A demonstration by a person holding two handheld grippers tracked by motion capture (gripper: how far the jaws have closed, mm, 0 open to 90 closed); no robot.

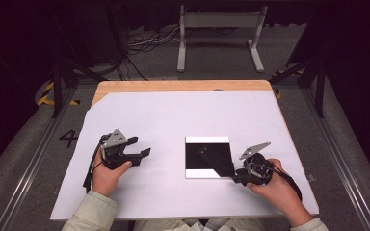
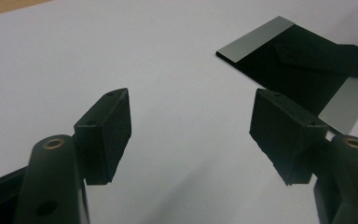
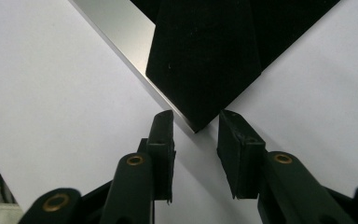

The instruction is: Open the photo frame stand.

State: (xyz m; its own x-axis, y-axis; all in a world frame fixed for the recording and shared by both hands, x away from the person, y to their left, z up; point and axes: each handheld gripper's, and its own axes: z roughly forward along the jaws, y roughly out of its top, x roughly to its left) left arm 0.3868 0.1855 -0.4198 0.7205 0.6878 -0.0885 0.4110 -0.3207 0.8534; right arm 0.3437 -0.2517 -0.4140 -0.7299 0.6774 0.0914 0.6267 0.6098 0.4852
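Desk (image 1: pixel 183 85): pale wood top, mostly covered by a large matte white sheet (image 1: pixel 173 125) with one clipped corner.

Black square sheet (image 1: pixel 207 156): flat and glossy, with pale bands along its far and near edges; lies on the white sheet right of centre, its near right corner between the right gripper's jaws.

Right gripper (image 3: pixel 195 123): black blocky jaws part open, not pressing the corner.

Left gripper (image 2: pixel 190 128): released, jaws wide, nothing between, well left of the square.

Grey carpet floor (image 1: pixel 24 144), white frame (image 1: pixel 219 29) behind
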